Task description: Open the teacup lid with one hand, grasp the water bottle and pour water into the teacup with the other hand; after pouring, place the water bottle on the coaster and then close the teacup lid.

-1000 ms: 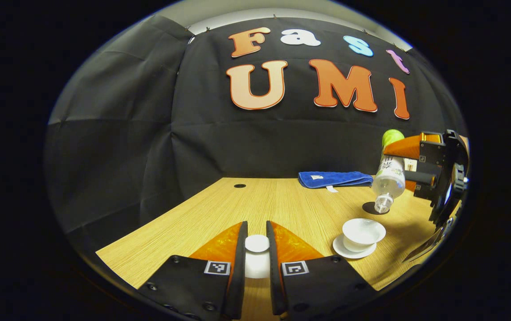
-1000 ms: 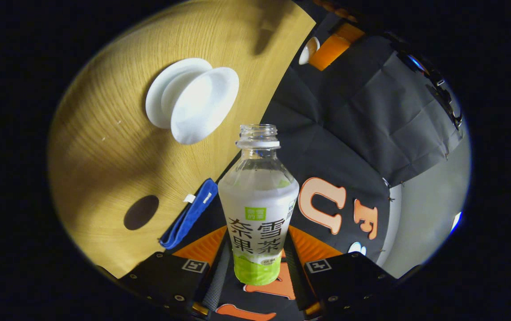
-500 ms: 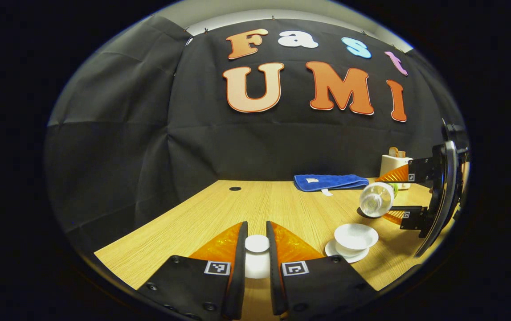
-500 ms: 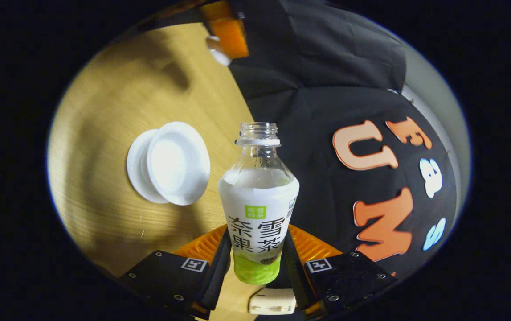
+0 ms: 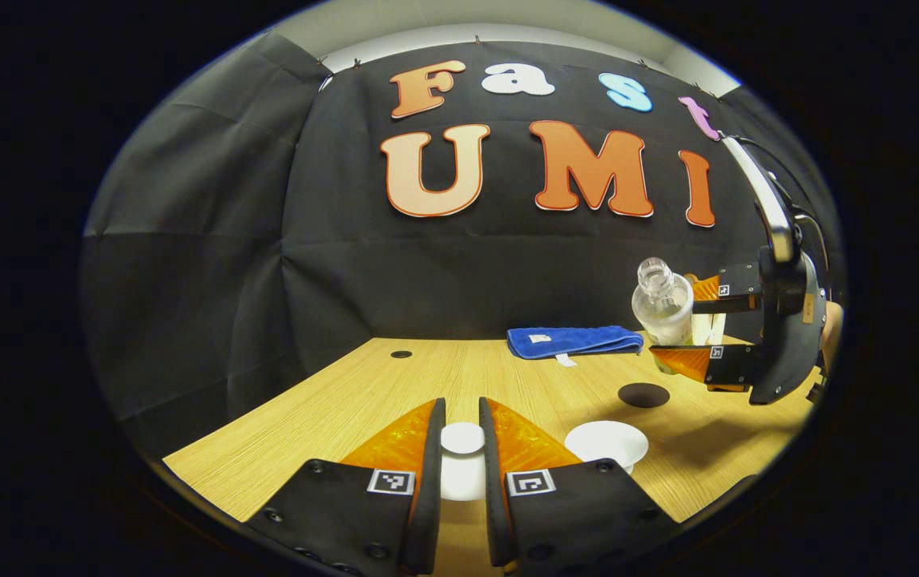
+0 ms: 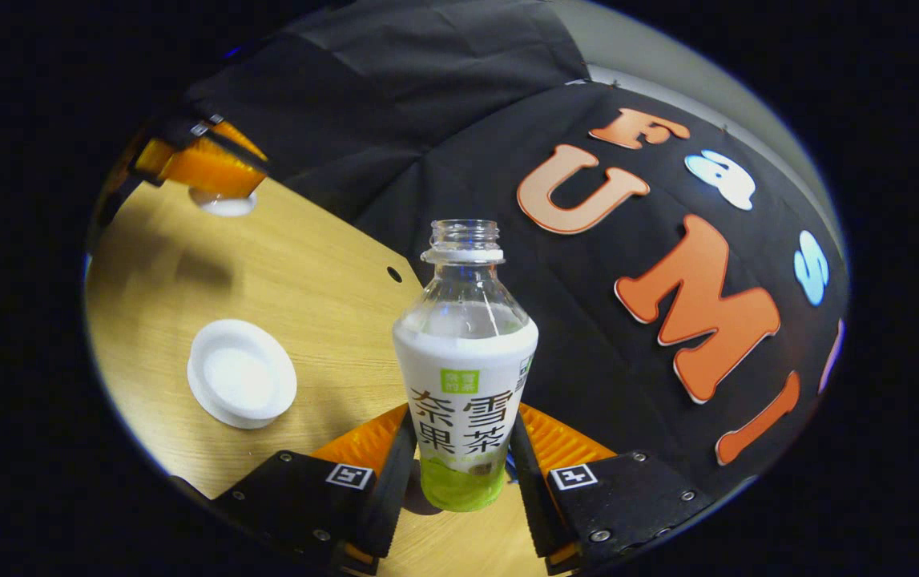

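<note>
My left gripper [image 5: 461, 449] is shut on the white teacup lid [image 5: 461, 439], held low over the wooden table [image 5: 363, 409]. The open white teacup [image 5: 606, 442] stands on its saucer just right of those fingers. My right gripper [image 6: 463, 465] is shut on the uncapped water bottle [image 6: 464, 377], which is nearly upright in the air. In the left gripper view that water bottle [image 5: 662, 304] hangs at the far right in the right gripper [image 5: 687, 332], above and behind the round dark coaster [image 5: 642, 394]. The right gripper view has the teacup [image 6: 242, 382] at lower left and the left gripper [image 6: 211, 172] holding the lid [image 6: 226, 206] at upper left.
A folded blue cloth [image 5: 574, 340] lies at the table's back edge. A pale box [image 5: 707, 327] stands behind the bottle. A small cable hole [image 5: 401, 353] sits near the back left of the table.
The right gripper has turned the bottle from tipped over the teacup back to nearly upright and drawn it up and back toward the coaster. The left gripper kept the lid and barely moved.
</note>
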A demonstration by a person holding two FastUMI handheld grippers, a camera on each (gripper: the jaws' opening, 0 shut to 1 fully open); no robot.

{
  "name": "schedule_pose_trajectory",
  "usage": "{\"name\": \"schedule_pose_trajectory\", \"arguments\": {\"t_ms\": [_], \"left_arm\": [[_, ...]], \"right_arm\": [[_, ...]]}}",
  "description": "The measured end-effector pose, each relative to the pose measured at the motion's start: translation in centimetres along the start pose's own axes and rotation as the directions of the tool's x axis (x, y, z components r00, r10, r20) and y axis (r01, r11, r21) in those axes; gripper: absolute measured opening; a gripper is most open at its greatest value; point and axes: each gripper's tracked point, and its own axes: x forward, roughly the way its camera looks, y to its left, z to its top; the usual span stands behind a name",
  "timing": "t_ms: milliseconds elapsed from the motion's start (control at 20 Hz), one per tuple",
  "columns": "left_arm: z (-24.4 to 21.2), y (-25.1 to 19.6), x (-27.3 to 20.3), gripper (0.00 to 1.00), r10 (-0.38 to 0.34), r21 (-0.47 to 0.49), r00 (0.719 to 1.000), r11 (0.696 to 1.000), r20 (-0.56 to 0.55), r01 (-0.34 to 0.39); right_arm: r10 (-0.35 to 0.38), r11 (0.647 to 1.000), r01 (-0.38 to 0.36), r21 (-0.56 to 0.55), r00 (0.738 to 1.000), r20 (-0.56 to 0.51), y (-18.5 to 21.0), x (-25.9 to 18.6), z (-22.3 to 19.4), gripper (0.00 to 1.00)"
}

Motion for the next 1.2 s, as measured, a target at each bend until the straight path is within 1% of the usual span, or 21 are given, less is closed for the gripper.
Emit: {"name": "schedule_pose_trajectory", "arguments": {"t_ms": [100, 200, 250, 300, 400, 450, 500, 550, 700, 800, 900, 1050, 1200], "left_arm": [[0.3, -0.7, 0.1, 0.28, -0.009, 0.001, 1.000, 1.000, 0.012, 0.009], [0.3, -1.1, 0.1, 0.28, -0.013, 0.004, 1.000, 1.000, 0.012, 0.013], [0.3, -1.3, 0.2, 0.28, -0.014, 0.005, 1.000, 1.000, 0.011, 0.014], [0.4, -1.5, 0.1, 0.28, -0.016, 0.006, 1.000, 1.000, 0.013, 0.016], [0.8, -1.8, -0.2, 0.28, -0.019, 0.006, 1.000, 1.000, 0.022, 0.018], [0.8, -1.8, -0.2, 0.28, -0.017, 0.008, 1.000, 1.000, 0.023, 0.017], [0.8, -1.8, -0.2, 0.28, -0.017, 0.008, 1.000, 1.000, 0.023, 0.017], [0.8, -1.8, -0.1, 0.28, -0.015, 0.010, 1.000, 1.000, 0.023, 0.014], [1.1, -2.0, -0.1, 0.28, -0.012, 0.012, 0.999, 1.000, 0.029, 0.012], [1.4, -2.1, -0.2, 0.28, -0.014, 0.011, 0.999, 1.000, 0.038, 0.014], [1.4, -2.3, -0.2, 0.28, -0.016, 0.014, 0.999, 1.000, 0.040, 0.015], [1.3, -2.3, -0.2, 0.28, -0.017, 0.012, 0.999, 1.000, 0.035, 0.017], [1.2, -2.3, -0.1, 0.28, -0.015, 0.009, 0.999, 1.000, 0.031, 0.015]], "right_arm": [[-0.019, 0.997, 0.018, 0.080, 1.000, 0.005, 0.0, 0.3, 0.1, 0.66], [-0.034, 0.985, 0.031, 0.172, 0.999, 0.011, 0.3, 0.4, 0.3, 0.66], [-0.040, 0.973, 0.034, 0.230, 0.999, 0.020, 0.4, 0.5, 0.4, 0.68], [-0.025, 0.956, 0.018, 0.293, 1.000, 0.018, 1.1, 0.6, 0.2, 0.66], [-0.010, 0.919, -0.003, 0.394, 1.000, 0.030, 1.7, 0.7, 0.2, 0.66], [-0.014, 0.906, 0.002, 0.422, 1.000, 0.025, 1.9, 0.7, 0.4, 0.68], [-0.022, 0.896, 0.013, 0.444, 1.000, 0.015, 1.9, 0.8, 0.2, 0.66], [-0.031, 0.882, 0.022, 0.470, 0.999, 0.011, 1.9, 0.9, 0.3, 0.66], [-0.044, 0.830, 0.044, 0.556, 0.999, -0.013, 2.3, 1.3, 0.2, 0.66], [-0.032, 0.794, 0.049, 0.606, 0.999, -0.038, 2.8, 1.5, -0.1, 0.66], [-0.019, 0.768, 0.055, 0.638, 0.998, -0.063, 3.1, 1.5, -0.5, 0.66], [-0.001, 0.743, 0.065, 0.666, 0.995, -0.096, 3.8, 1.5, -1.3, 0.66], [0.015, 0.730, 0.067, 0.680, 0.993, -0.115, 4.4, 1.8, -1.9, 0.66]]}}
